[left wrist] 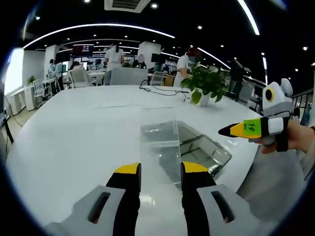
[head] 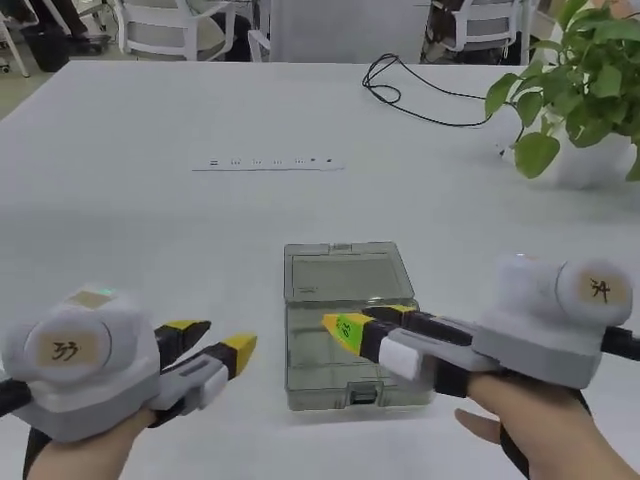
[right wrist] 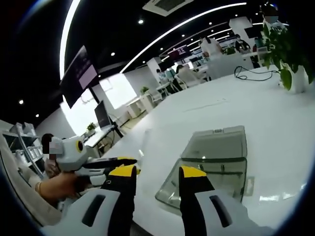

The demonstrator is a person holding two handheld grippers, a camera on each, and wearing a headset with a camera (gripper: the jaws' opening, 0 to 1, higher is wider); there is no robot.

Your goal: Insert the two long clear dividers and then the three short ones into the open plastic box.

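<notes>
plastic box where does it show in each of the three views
Head view: the box lies low and centre, on the white table.
Left gripper view: the box is right of centre, at mid height.
Right gripper view: the box is right of centre, below mid height.
Shared landmark: the potted plant, beyond the box in every view.

"33" lbl on L gripper [head: 222, 335], "34" on R gripper [head: 360, 320]
</notes>
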